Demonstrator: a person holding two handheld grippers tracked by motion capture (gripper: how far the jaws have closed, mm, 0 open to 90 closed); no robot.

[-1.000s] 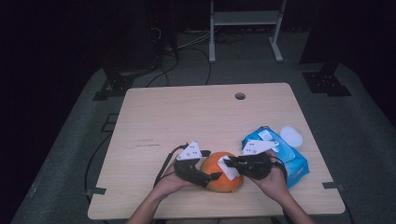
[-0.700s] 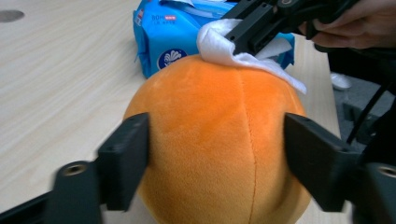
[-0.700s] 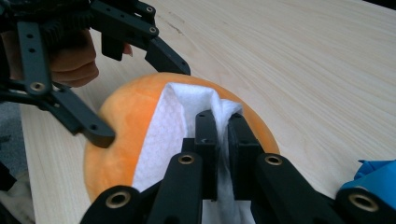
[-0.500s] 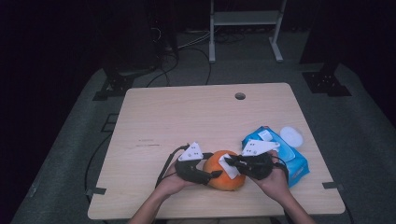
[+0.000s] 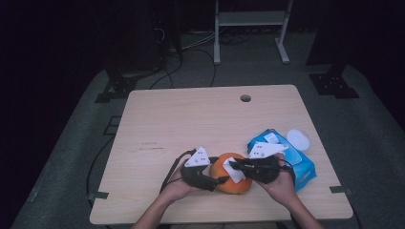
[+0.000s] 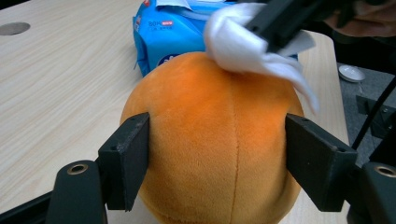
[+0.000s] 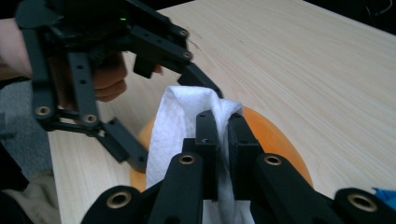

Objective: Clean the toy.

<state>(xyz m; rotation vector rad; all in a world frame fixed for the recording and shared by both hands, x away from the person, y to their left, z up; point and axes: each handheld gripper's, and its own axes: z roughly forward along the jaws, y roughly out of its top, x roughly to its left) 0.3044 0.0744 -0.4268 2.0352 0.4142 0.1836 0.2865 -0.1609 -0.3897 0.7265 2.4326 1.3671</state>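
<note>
The left claw, whose jaws have just been closing, clamps the orange plush at the worktop's near edge, its underside hidden, while the right claw pinches a wipe on top, a blue pack just right.

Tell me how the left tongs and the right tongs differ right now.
The left tongs stand wide, their jaws pressed on either side of the round orange plush ball; the right tongs are nearly closed, pinching a thin white wipe. The left tongs' jaws have just been closing on the ball. The left tongs steady the ball from the side; the right tongs press the wipe on its top. Both are black and hand-held.
</note>
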